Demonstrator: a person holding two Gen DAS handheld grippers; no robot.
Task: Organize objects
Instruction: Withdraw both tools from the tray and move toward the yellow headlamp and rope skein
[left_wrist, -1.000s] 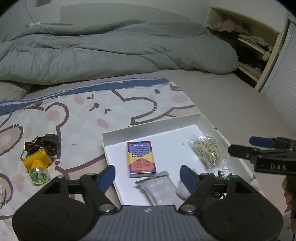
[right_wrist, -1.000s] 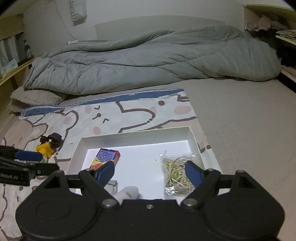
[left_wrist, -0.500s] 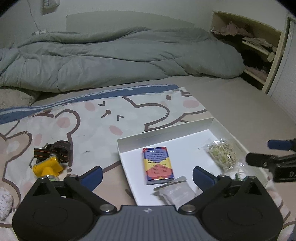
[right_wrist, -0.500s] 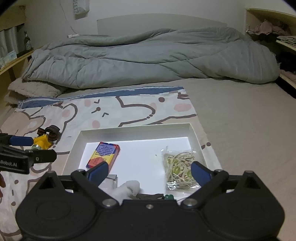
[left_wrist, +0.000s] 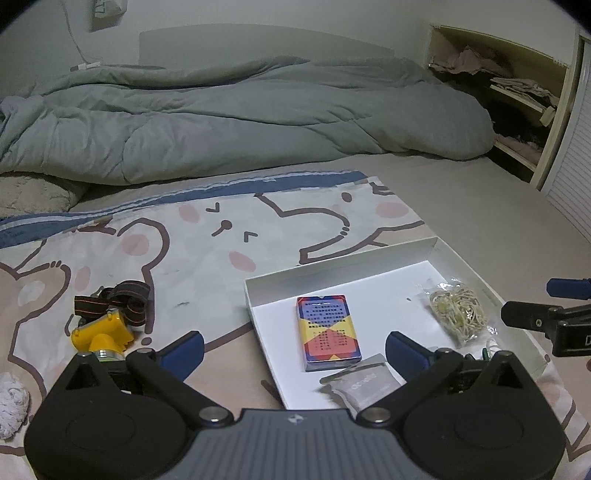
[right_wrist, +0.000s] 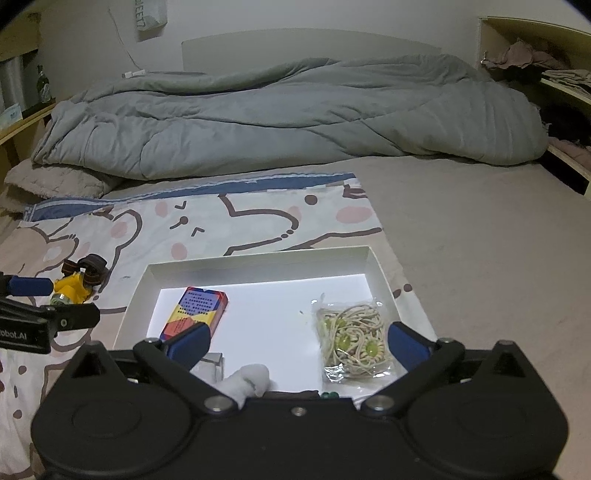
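Note:
A white shallow box (left_wrist: 343, 271) (right_wrist: 258, 260) lies on the bear-print sheet. In it are a colourful card box (left_wrist: 327, 326) (right_wrist: 195, 312), a clear bag of hair ties (left_wrist: 458, 310) (right_wrist: 352, 339), a grey packet (left_wrist: 364, 386) and a white fluffy lump (right_wrist: 249, 378). A yellow headlamp with a dark strap (left_wrist: 105, 323) (right_wrist: 75, 282) lies on the sheet left of the box. My left gripper (left_wrist: 293, 350) is open and empty, above the box's near left corner. My right gripper (right_wrist: 299, 341) is open and empty over the box's near edge.
A white woolly ball (left_wrist: 11, 400) lies at the far left on the sheet. A rumpled grey duvet (left_wrist: 240, 118) covers the back of the bed. Open shelves with clothes (left_wrist: 517, 96) stand at the right. A bare mattress area (right_wrist: 480, 240) lies right of the box.
My left gripper has pulled back and shifted left, and its jaws have opened wider. My right gripper has drawn back a little. The headlamp now sits nearer the left finger.

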